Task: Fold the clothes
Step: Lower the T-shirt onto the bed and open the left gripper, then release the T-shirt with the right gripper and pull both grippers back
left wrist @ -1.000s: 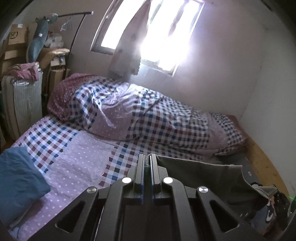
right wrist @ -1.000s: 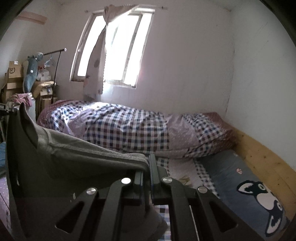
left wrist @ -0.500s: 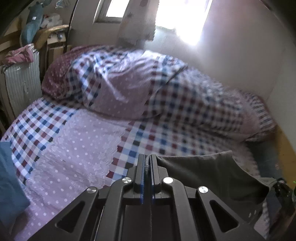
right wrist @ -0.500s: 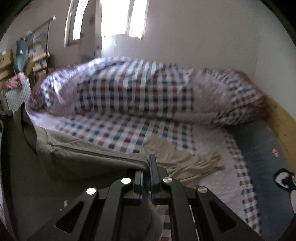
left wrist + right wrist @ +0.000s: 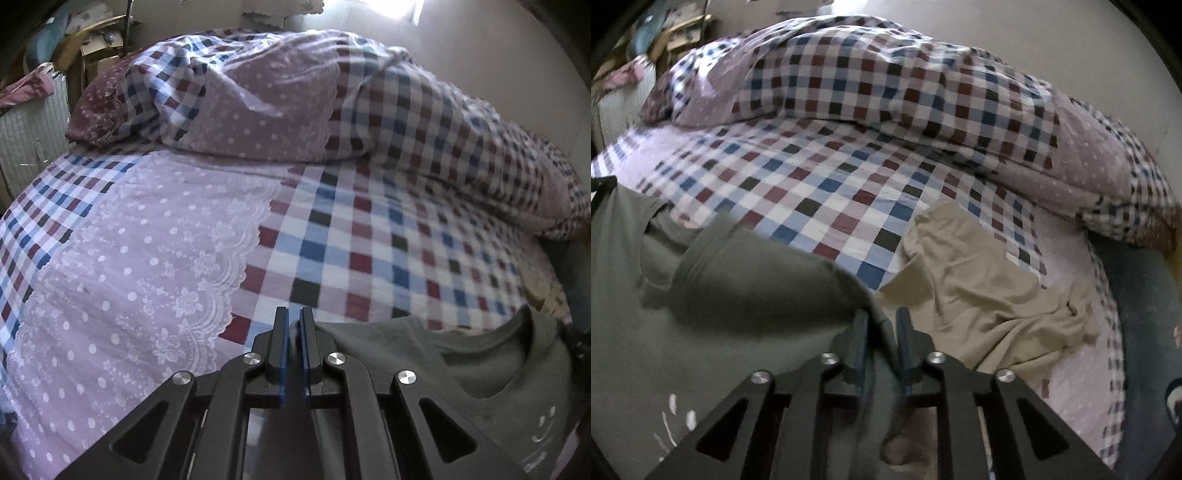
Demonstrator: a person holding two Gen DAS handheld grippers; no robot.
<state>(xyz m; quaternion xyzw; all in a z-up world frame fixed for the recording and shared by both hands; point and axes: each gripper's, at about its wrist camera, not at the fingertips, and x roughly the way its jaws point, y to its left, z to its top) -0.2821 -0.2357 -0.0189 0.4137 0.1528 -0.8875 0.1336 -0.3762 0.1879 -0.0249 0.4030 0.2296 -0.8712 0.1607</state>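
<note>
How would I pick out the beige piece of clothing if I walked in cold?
Start at the bed with its checked sheet, below the rolled-up checked duvet. On its right part, beside the olive-grey T-shirt, lies the beige garment, crumpled flat. It is the only sandy-coloured, unpatterned cloth there, and no gripper touches it.

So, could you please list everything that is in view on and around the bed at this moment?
T-shirt: one, olive green, spread low over the near bed, between both grippers.
Beige garment: one, tan, crumpled on the sheet to the right.
Bedsheet: one, checked and lilac dotted, covering the bed.
Duvet: one, same pattern, heaped at the far side.
Blue mat: one, dark blue, right edge of the bed.
Boxes: several, brown, far left corner.
Left gripper: black, shut on the T-shirt.
Right gripper: black, jaws just opening, T-shirt cloth between them.
</note>
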